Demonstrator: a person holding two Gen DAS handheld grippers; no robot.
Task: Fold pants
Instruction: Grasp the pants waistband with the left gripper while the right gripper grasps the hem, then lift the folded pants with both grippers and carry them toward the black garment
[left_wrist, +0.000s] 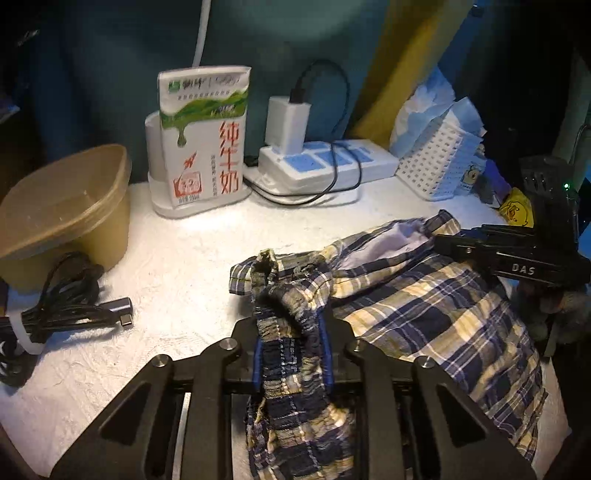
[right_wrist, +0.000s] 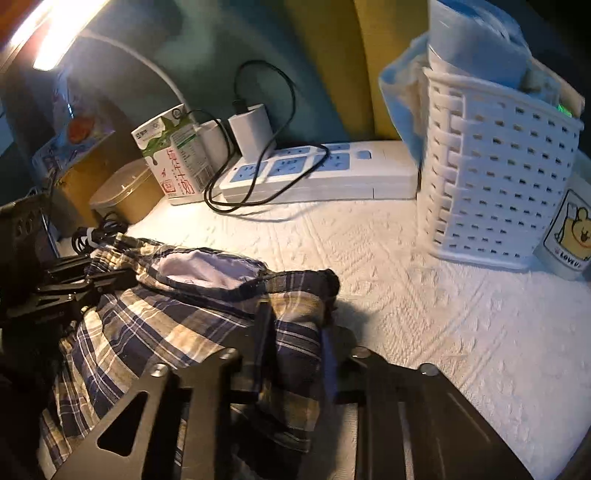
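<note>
- Plainly, the plaid pants (left_wrist: 424, 306) lie bunched on the white counter (left_wrist: 177, 266), in front of the power strip (left_wrist: 325, 162) and nearer the camera than it; the left tongs (left_wrist: 293, 354) are pinching the gathered elastic waistband, and the right tongs (right_wrist: 295, 354) are pinching the opposite edge of the cloth.
- The left pinch takes a thick wad of waistband, so a layer could slide out when lifted, and the fold would come out lopsided.
- The right pinch looks to sit on a thin margin of fabric; a sharp pull could strip it free.
- A pale lining or pocket shows turned out at the top of the heap; folding over it as it lies would likely trap a lump.
- The black charger cable (left_wrist: 341, 173) loops down from the power strip toward the cloth; a forward sweep could snag it or tug the white charger (left_wrist: 286, 123).
- The milk carton (left_wrist: 203, 140), left of the power strip, stands tall and narrow; a swung pant leg could tip it.
- The white basket (right_wrist: 502, 177), right of the power strip, crowds the room for spreading the cloth flat.
- The bundled cable (left_wrist: 62, 310), left and nearer than the power strip, could be dragged along.
</note>
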